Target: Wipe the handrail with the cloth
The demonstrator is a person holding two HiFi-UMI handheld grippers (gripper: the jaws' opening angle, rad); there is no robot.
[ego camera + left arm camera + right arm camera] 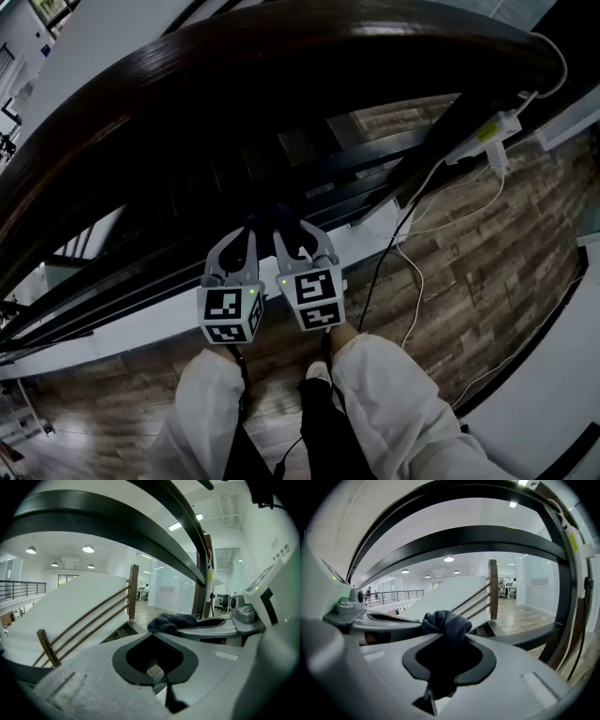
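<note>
Fingers (508, 667) of right gripper (446, 637) pinching bunched dark cloth (445, 619), sitting below wooden handrail (281, 66), apparently not touching it. Left gripper (157, 632) fingers resting together, empty, beside cloth. Risks: wad slipping out while rubbing; bare fingers scraping rail.

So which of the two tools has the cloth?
The right tool: the dark cloth is pinched between its jaws. The left tool is closed with nothing in it.
</note>
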